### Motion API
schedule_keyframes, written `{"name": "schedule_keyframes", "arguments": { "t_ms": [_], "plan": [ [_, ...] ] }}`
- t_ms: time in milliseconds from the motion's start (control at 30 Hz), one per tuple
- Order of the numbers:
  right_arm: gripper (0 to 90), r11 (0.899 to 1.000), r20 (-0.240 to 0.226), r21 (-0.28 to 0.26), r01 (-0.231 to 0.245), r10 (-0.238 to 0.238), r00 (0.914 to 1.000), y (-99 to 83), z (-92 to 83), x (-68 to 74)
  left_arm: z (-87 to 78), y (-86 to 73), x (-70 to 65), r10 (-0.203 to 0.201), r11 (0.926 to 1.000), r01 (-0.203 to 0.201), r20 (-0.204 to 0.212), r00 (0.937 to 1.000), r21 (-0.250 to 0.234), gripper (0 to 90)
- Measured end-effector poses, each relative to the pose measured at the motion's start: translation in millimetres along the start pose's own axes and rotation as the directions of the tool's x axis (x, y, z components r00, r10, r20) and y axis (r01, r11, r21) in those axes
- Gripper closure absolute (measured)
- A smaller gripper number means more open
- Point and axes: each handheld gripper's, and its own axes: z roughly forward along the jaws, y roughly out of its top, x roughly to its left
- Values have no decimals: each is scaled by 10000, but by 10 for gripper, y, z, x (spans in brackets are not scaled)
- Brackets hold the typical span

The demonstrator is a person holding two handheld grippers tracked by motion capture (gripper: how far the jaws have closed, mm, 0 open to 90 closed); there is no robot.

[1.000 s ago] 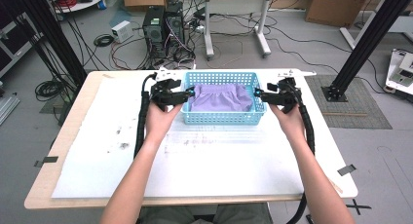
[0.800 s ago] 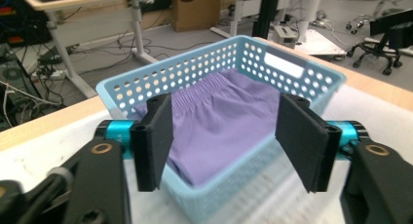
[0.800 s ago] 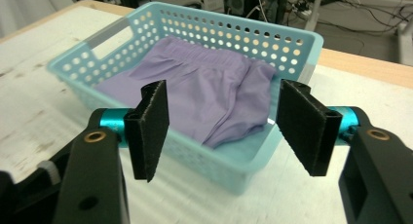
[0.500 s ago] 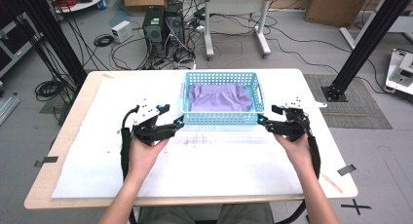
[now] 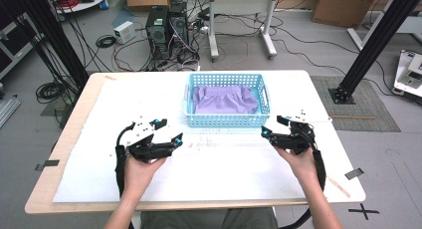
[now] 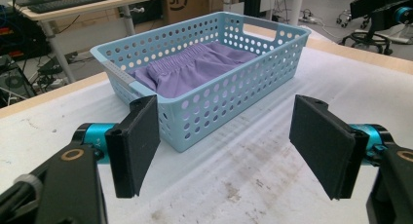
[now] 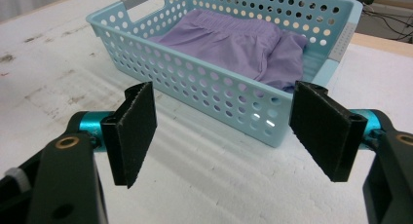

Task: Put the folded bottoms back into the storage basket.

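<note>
A light blue perforated basket [image 5: 226, 120] stands at the back middle of the table with a folded purple cloth [image 5: 225, 100] in it. My left gripper [image 5: 170, 130] is low over the table, in front of the basket and to its left. Its jaws have just been opening and nothing is between them. My right gripper [image 5: 272, 126] is in front of the basket's right corner, and its empty jaws have also just been opening. The left gripper view shows the basket [image 6: 229, 92] and cloth [image 6: 195, 68] beyond the left gripper [image 6: 224, 146]. The right gripper view shows the basket [image 7: 219, 102] and cloth [image 7: 229, 44] beyond the right gripper [image 7: 224, 136].
White paper [image 5: 219, 164] covers the wooden table [image 5: 64, 139]. Behind the table are computer towers [image 5: 166, 25], floor cables [image 5: 50, 89] and a desk [image 5: 239, 20]. Black frame posts [image 5: 378, 40] stand at both back sides. A strip of tape [image 5: 354, 173] lies at the table's right edge.
Both grippers have let go of the basket's two ends, drawn back toward the person and sunk toward the table. Their jaws stand wider. The basket has stayed where it was.
</note>
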Motion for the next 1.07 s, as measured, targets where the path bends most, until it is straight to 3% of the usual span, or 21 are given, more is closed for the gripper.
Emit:
{"name": "schedule_keyframes", "arguments": {
  "t_ms": [600, 1067],
  "plan": [
    [245, 9999, 107, -59, -146, 147, 9998, -161, -96, 26, -103, -138, -35, 99, 9999, -97, -149, 9998, 94, 268],
    [245, 10000, 41, -42, -83, 83, 10000, -202, -132, 77, -125, -139, -67, 226, 9997, -225, -146, 9996, 42, 268]
  ]
}}
